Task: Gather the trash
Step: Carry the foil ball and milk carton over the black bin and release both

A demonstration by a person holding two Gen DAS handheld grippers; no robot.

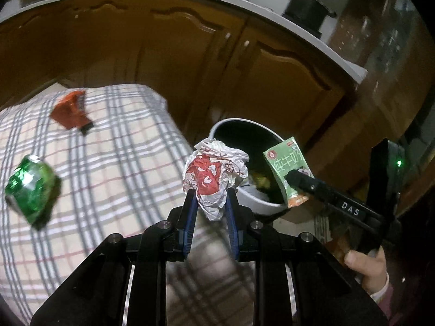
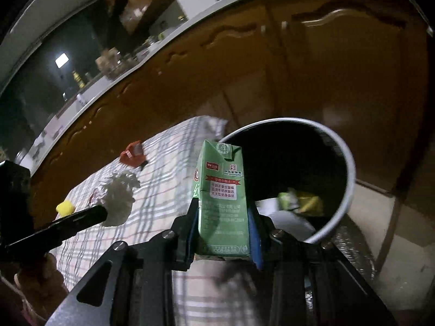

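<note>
The left gripper [image 1: 210, 203] is closed on a crumpled paper wrapper [image 1: 216, 174], white with red print, its blue pads [image 1: 190, 217] pinching the lower part of the wad so that most of it bulges above the fingertips. The right gripper [image 2: 221, 228] is clamped on a green milk carton [image 2: 221, 198], which stands upright between the jaws with its folded top uppermost.

Both pieces of trash hang beside the trash bin [image 2: 349, 168], a round white-rimmed pail with a dark inside that stands on the floor just off the right edge of the table. In the left wrist view the wrapper is in front of the bin's near-left rim, and the carton in front of its right rim. Some yellow and green scraps [image 2: 301, 202] lie at the bottom of the bin, too blurred to name.

A checked tablecloth [image 1: 108, 163] covers the table. On it, well to the left, lie a crushed green packet [image 1: 31, 187] near the camera and an orange-red wrapper [image 1: 70, 112] at the far side. A small yellow object [image 2: 65, 207], perhaps a bit of foam, shows beyond the left gripper in the right wrist view. Brown wooden cabinets [image 1: 190, 54] under a white counter stand behind.
</note>
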